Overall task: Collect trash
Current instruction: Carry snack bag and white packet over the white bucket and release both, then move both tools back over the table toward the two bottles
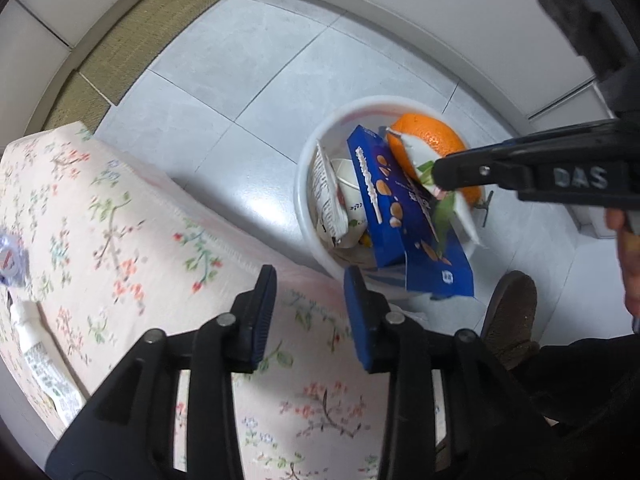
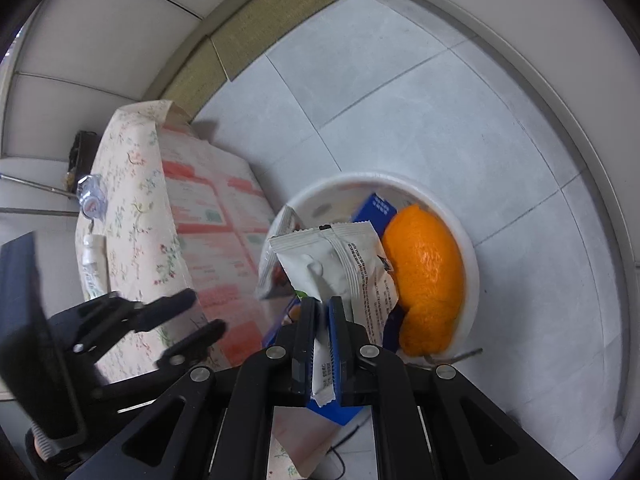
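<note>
R gripper (image 2: 320, 320) is pinching a white wrapper (image 2: 340, 264) over the bin (image 2: 472, 264) to drop it in, while L gripper (image 1: 310, 312), jaws apart w/ nothing between, is hanging over the floral table (image 1: 120, 208), prob. done w/ its load.

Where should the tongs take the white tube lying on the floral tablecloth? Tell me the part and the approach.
Grip the white tube across its narrow middle, coming straight down from above. It lies flat near the edge of the floral tablecloth, so its long sides are free for the open left tongs.
</note>
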A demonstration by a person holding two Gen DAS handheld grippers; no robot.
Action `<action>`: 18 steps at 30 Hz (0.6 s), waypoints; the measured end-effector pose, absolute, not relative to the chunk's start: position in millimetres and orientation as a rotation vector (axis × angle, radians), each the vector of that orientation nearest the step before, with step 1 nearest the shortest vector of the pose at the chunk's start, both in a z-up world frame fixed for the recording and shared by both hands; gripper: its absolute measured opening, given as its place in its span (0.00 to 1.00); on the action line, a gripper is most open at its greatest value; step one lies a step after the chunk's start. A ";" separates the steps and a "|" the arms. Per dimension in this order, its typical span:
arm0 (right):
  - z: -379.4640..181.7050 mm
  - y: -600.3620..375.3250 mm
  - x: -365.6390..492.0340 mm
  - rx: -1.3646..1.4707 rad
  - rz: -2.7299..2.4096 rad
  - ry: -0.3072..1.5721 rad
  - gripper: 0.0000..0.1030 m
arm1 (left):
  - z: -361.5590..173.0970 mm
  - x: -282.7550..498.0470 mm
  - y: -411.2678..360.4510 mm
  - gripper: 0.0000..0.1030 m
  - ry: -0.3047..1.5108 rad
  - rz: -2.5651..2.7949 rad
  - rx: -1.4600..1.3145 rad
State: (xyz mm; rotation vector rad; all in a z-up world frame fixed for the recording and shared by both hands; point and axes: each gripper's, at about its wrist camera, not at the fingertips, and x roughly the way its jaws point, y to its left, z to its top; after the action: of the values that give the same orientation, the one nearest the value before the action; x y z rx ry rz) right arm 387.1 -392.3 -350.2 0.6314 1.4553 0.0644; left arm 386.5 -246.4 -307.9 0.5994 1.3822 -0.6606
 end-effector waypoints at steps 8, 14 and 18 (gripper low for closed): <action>-337.1 -395.9 383.8 0.649 0.047 1.447 0.45 | -273.0 375.5 -207.3 0.60 1.313 -0.620 0.496; -307.3 -395.2 379.9 0.595 0.047 1.395 0.51 | -239.1 367.9 -163.9 0.72 1.254 -0.580 0.416; -283.8 -383.2 376.6 0.519 0.059 1.364 0.55 | -218.7 361.3 -131.5 0.76 1.229 -0.545 0.343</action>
State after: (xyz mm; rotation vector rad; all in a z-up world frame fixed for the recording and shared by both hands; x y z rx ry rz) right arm 376.6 -383.2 -283.8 0.5194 1.3644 0.0588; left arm 361.3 -131.5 -218.7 0.3430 1.2291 -0.5447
